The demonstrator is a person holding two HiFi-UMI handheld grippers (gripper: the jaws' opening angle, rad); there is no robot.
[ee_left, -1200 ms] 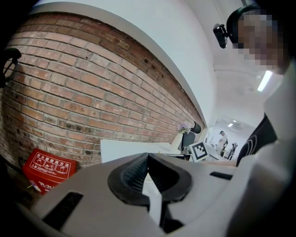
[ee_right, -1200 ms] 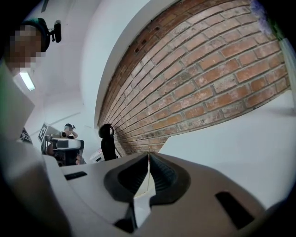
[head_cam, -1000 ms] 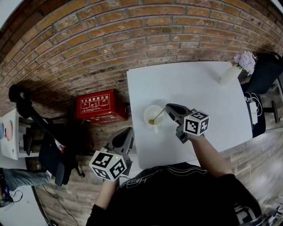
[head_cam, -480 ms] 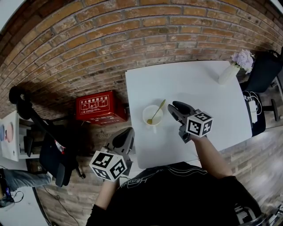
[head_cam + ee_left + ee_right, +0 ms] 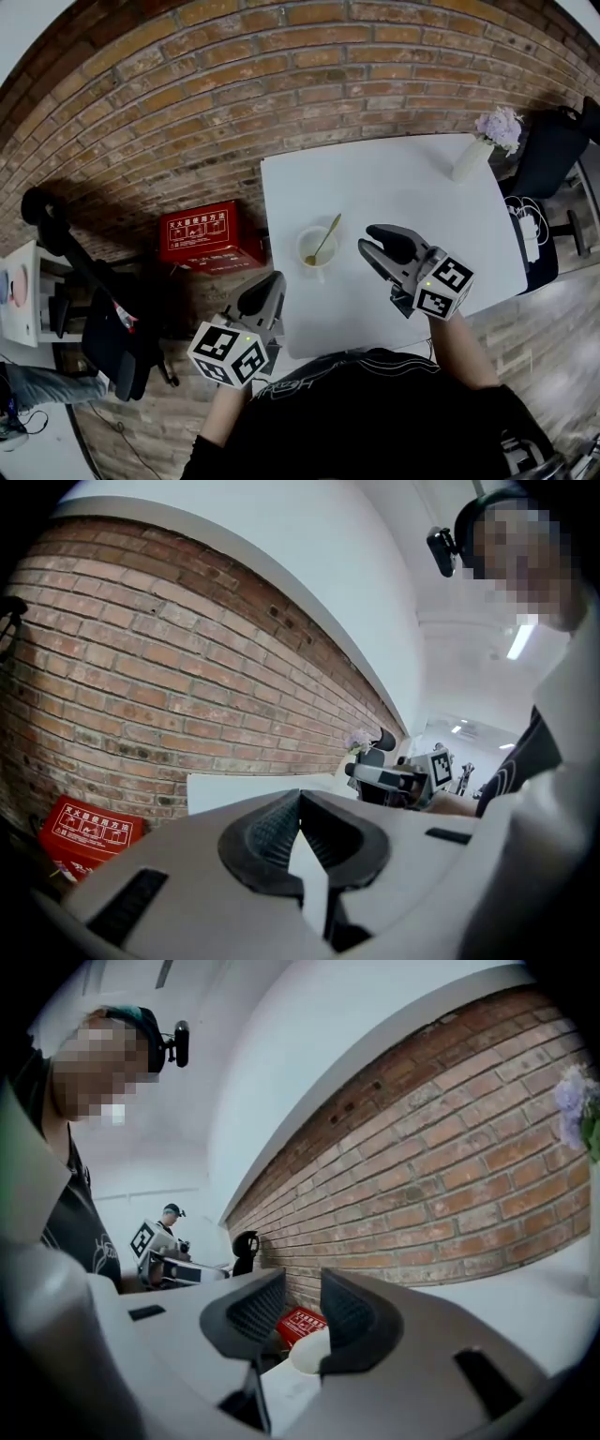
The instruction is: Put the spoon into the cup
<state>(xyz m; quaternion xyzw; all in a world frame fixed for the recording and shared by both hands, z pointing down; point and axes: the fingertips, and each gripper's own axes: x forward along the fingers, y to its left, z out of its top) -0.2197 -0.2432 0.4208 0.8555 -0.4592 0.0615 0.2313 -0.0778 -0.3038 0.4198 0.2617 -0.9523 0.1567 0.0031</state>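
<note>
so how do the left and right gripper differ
The left gripper has its jaws together; the right gripper has jaws that have just been opening and stand apart, nothing between them. The left gripper is off the near corner of the table; the right gripper is over it, right of the cup holding the spoon. Both are empty.

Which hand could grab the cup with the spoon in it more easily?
Probably the right. The right gripper hangs over the table beside the cup, its jaws just opened and empty. The left gripper is farther off, at the table's edge, jaws shut.
</note>
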